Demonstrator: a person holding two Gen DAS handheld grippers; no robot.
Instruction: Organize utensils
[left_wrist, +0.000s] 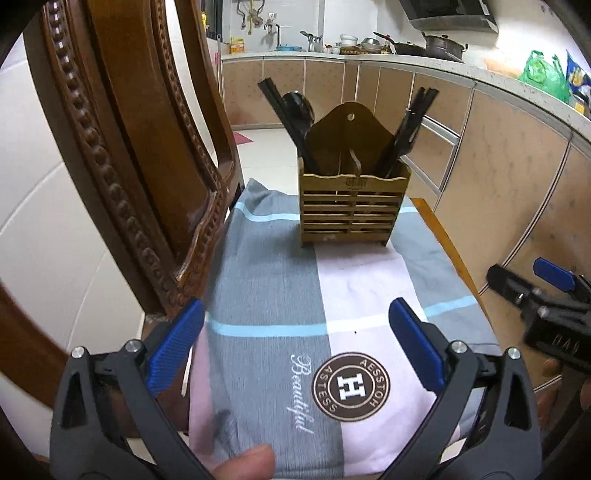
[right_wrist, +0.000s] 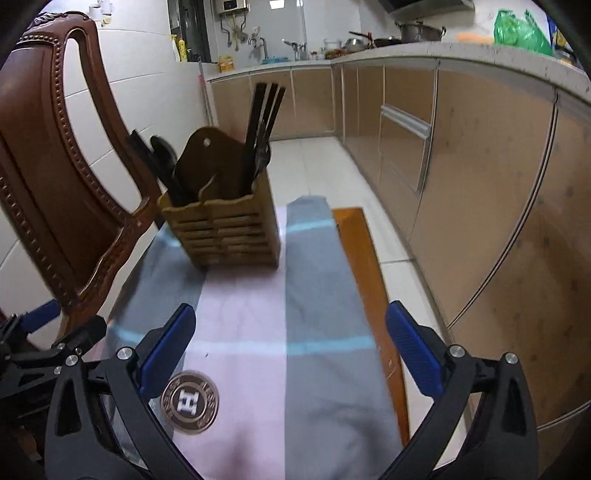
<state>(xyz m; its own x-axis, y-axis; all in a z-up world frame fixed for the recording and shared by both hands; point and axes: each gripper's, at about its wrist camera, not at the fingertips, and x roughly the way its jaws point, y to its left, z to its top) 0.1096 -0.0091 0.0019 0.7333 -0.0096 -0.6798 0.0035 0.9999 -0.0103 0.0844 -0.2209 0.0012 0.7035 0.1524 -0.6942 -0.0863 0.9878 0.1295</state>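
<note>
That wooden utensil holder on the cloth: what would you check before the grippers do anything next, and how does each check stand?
1. Left gripper open, empty: ok.
2. Right gripper open, empty: ok.
3. Wooden holder upright on the cloth: ok.
4. Dark utensils already stand in both compartments: ok.
5. Loose utensils left on the cloth: none seen, ok.
6. Room left inside the holder: cannot tell.
</note>
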